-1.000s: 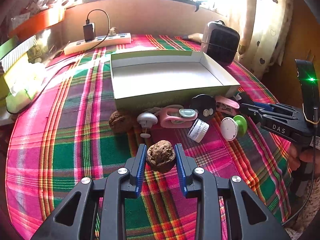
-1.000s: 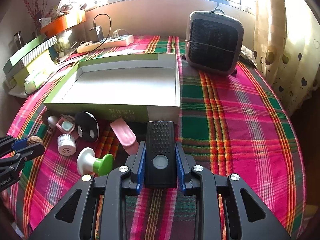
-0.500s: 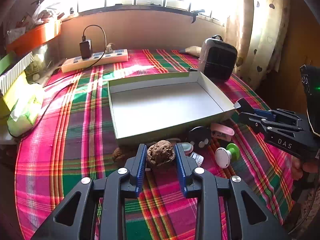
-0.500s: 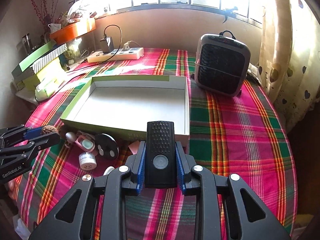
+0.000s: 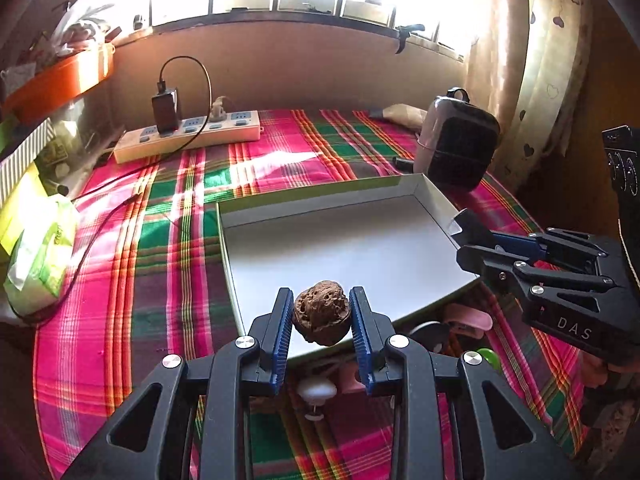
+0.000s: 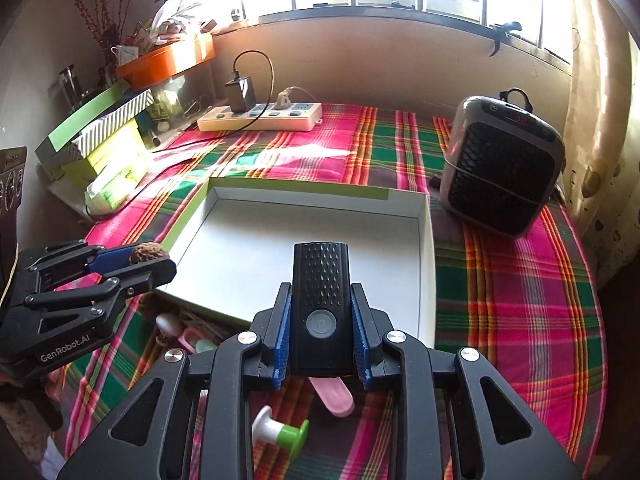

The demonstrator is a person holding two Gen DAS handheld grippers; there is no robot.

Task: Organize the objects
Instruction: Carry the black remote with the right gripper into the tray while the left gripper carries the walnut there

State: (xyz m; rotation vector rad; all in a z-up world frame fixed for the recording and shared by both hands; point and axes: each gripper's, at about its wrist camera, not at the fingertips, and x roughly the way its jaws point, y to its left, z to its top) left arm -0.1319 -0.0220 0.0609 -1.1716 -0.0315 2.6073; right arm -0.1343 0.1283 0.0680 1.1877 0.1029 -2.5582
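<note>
**Black clicker and a knobbly walnut, both up over the box**

Blue ribbed pads on the left gripper (image 5: 322, 330) are pinched on a walnut (image 5: 321, 317), one pad on each side, about mid-height. It's sitting right between the jaws, just past the near rim of the green-edged cardboard box (image 5: 434, 194). My guess is it's hard, light and not fragile, but round and bumpy, so it could roll once let go; setting it low on the white floor seems safer than dropping it.

Right gripper (image 6: 321, 338) has its jaws closed on a black remote-style gadget (image 6: 320, 302), gripped by the long edges at the lower half, with the round button between the pads. Looks like stiff, smooth plastic, so the ribbed pads help. The top half sticks out ahead of the jaws over the box's near right part.

Below and behind the jaws, on the plaid tablecloth (image 6: 516, 280), there's leftover stuff: a white-and-green knob thing (image 6: 280, 432), a pink piece (image 6: 334, 396), a white pushpin-like bit (image 5: 316, 392).

Further ahead of the jaws: box still empty inside, then a small heater (image 6: 502, 166) off to the right, and a power strip (image 6: 260, 118) by the wall.
</note>
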